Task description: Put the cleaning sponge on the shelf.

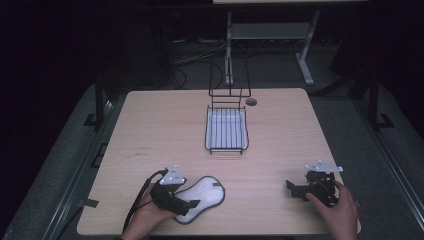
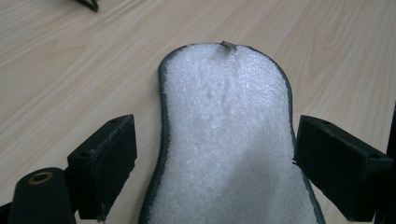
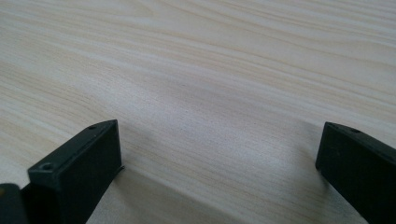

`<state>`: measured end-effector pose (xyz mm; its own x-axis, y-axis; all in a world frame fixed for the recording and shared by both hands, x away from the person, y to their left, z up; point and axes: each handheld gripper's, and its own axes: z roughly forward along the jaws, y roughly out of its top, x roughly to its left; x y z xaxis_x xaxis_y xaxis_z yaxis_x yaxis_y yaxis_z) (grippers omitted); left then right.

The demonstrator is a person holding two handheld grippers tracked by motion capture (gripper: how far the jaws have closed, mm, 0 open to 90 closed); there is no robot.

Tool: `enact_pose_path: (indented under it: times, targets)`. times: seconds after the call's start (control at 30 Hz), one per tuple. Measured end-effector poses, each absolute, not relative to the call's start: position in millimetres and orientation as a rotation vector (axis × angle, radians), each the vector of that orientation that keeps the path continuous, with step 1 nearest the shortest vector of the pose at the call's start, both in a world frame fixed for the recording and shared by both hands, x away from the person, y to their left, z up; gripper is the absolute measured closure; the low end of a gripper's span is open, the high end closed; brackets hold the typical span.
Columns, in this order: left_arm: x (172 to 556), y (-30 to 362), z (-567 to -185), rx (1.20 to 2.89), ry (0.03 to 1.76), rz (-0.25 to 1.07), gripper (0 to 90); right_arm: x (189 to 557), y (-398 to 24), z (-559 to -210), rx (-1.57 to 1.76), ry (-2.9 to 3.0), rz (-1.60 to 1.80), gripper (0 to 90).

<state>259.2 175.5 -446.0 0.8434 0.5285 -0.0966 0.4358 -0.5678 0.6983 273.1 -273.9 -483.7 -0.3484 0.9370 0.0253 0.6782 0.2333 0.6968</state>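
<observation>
Pale wooden table [image 1: 165,125], bearing a black wire rack with white ribbed tray [image 1: 226,129] at the far centre, well apart from both tools. White fleecy pad with dark grey edging [image 1: 200,198] lies flat at the near edge, between the spread jaws of the left gripper [image 1: 187,205], untouched by them. Right gripper [image 1: 295,189], jaws wide, holds nothing over bare wood.
</observation>
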Motion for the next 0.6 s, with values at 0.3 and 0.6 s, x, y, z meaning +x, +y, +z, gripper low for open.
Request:
enact_pose_path:
  times: [0.3, 0.6]
  targets:
    - [262.6, 171.5, -454.4, 2.280, 0.710, 0.149, 12.7, 273.1, -273.9, -483.6, 1.485, 2.113, 0.880, 0.0]
    - [264.1, 167.2, -458.2, 2.306, 0.692, 0.145, 12.7, 273.1, -273.9, -483.6, 1.485, 2.113, 0.880, 0.0]
